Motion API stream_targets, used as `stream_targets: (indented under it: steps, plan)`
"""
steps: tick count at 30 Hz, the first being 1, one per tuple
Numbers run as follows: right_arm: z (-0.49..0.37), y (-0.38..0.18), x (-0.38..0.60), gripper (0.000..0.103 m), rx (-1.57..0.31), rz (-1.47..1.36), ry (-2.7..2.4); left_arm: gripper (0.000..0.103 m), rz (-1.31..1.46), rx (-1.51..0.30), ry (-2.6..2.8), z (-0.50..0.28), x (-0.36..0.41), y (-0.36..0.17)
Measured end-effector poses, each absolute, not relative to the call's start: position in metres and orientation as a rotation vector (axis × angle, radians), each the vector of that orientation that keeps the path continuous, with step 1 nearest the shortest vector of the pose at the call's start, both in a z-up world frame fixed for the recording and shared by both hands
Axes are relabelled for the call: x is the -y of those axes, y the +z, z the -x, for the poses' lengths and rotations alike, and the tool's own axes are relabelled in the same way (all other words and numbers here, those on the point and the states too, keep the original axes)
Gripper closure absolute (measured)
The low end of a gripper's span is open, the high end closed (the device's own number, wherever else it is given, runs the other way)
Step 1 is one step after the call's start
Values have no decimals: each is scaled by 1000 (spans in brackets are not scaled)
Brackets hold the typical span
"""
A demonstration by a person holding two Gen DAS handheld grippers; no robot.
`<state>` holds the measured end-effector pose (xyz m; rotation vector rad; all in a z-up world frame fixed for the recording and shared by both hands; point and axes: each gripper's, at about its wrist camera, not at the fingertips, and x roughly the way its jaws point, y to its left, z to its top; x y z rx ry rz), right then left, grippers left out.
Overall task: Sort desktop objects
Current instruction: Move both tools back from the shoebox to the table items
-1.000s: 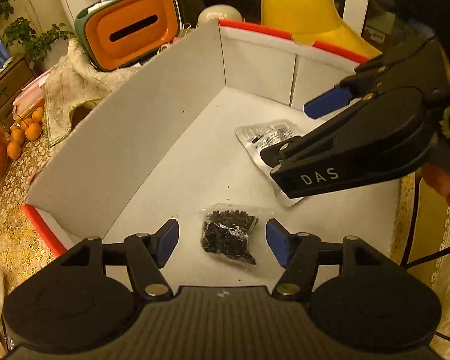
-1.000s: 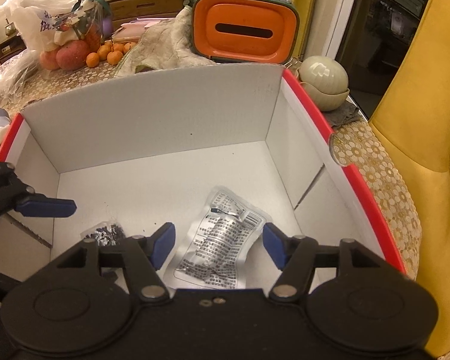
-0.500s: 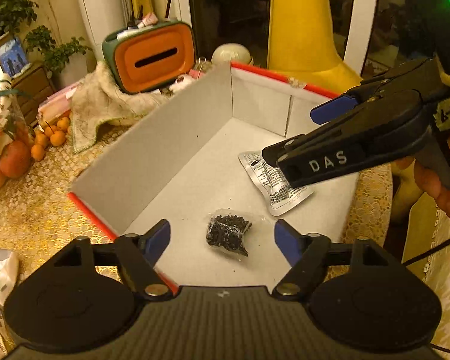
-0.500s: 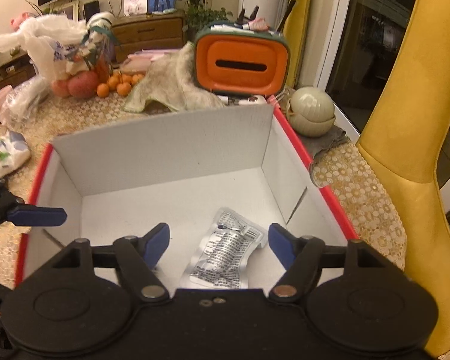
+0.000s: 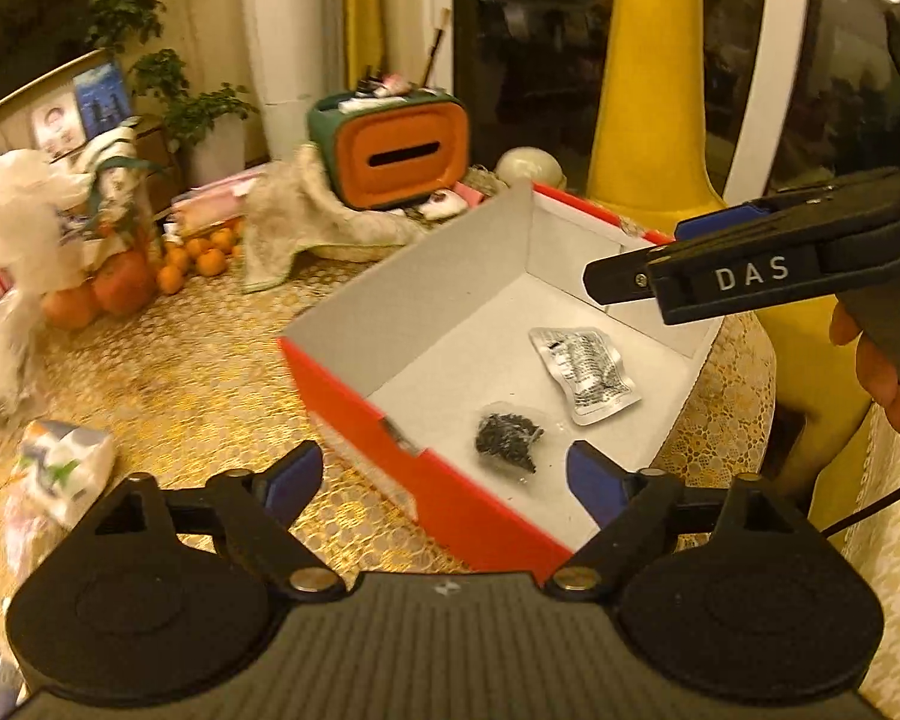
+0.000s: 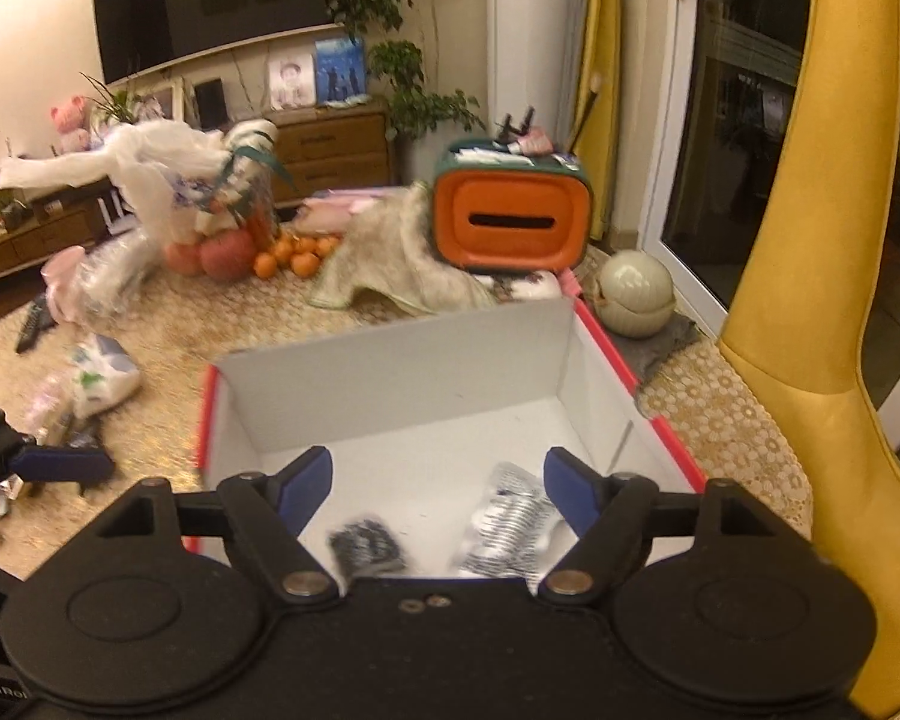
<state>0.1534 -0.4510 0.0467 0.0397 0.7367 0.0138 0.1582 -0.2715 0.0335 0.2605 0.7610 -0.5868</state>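
Left wrist view: the left gripper (image 5: 438, 483) has just been opening its jaws, now wide and empty, above the near edge of the red box (image 5: 414, 468). On the box floor lie the dark-bead bag (image 5: 507, 441) and the silver packet (image 5: 585, 372), apart. The right gripper (image 6: 438, 480) has also just been opening, wide and empty.

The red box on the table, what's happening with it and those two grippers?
A person holds a gripper in each hand above the red box, sorting desktop items. Both the left gripper and the right gripper are empty, their jaws having just been opening. Inside the box lie a silver foil packet and a small clear bag of dark bits, apart from each other. More clutter remains out on the gold tablecloth.
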Motion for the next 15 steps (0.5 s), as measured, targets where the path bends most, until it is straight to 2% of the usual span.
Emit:
stream_targets:
  steps: [6,15]
  plan:
    - [-138,66,420,25,-692,-41,73,2,-221,-724,-537,-143,236,49]
    - [-118,89,368,20,-632,-31,138,0,-146,-684,-481,-126,180,64]
